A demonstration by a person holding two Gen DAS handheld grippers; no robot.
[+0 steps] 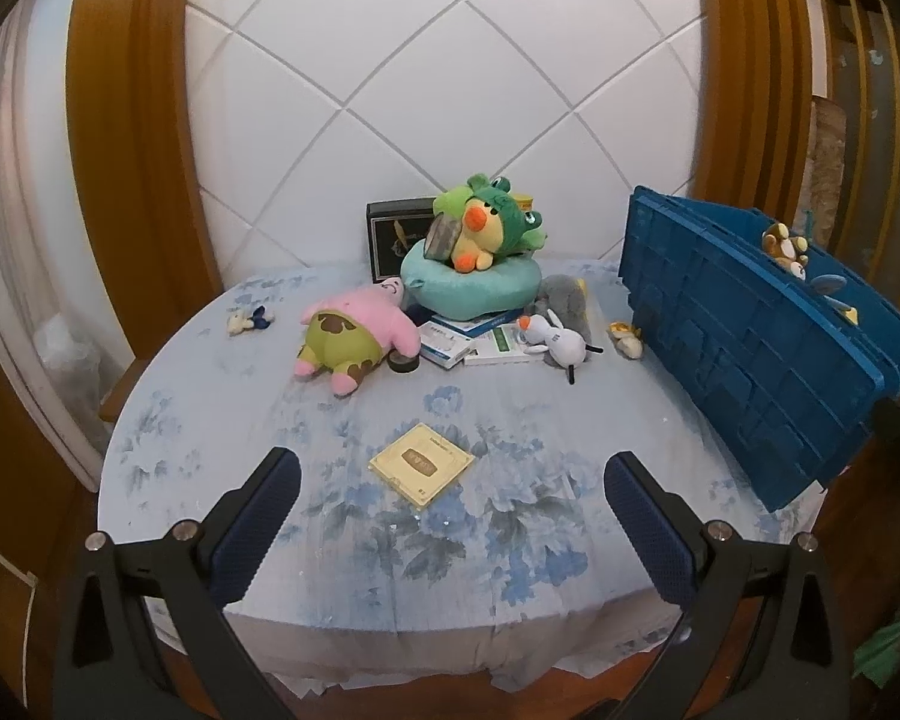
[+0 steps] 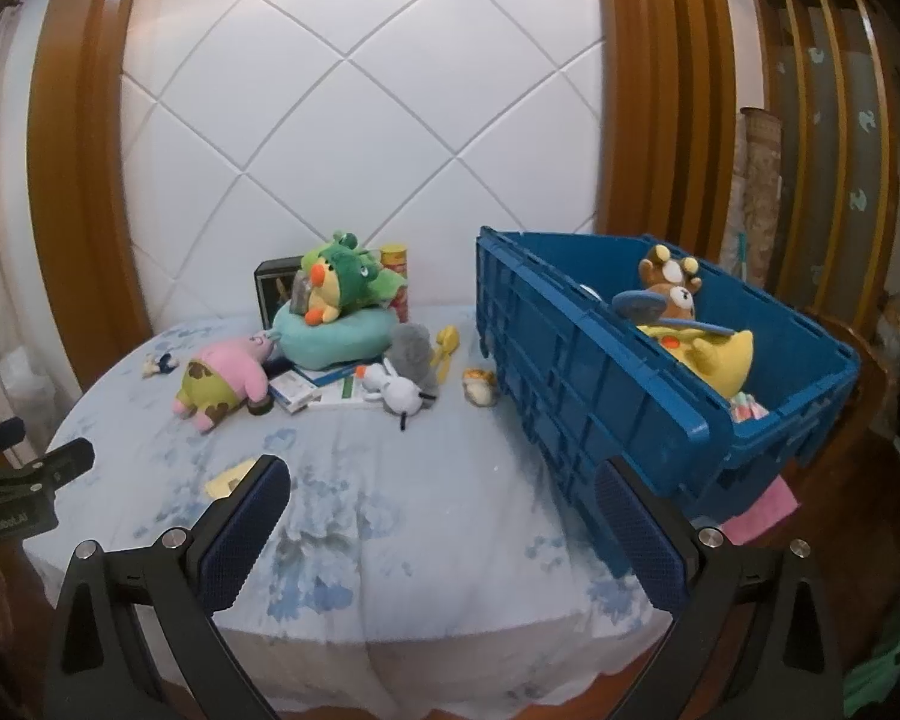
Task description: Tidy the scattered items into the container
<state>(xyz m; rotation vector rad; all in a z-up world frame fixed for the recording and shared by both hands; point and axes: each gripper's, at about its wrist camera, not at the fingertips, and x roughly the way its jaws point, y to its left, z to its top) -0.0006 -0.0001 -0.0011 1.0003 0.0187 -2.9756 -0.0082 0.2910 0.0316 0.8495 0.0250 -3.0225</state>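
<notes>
Left wrist view: left gripper (image 1: 452,516) wide open and empty, flat yellow card (image 1: 421,463) at 12 o'clock, thin and stiff, best pinched by an edge. Right gripper (image 2: 441,525) likewise agape, holding nothing. Farther, pink plush (image 1: 354,337) at 11 o'clock, soft and light, grip its belly; blue crate (image 2: 648,372) at 2 o'clock already holds plush toys.

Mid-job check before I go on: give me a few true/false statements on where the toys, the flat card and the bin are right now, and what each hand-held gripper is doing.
1. The blue bin already holds plush toys. True: a brown bear plush and a yellow plush lie inside.
2. The left hand-held gripper grips the flat yellow card. False: it is open, and the card lies on the tablecloth.
3. The pink star plush is still on the table. True.
4. The duck plush sits in the bin. False: it sits on a teal cushion.
5. The right hand-held gripper is shut on a toy. False: it is open and empty.
</notes>
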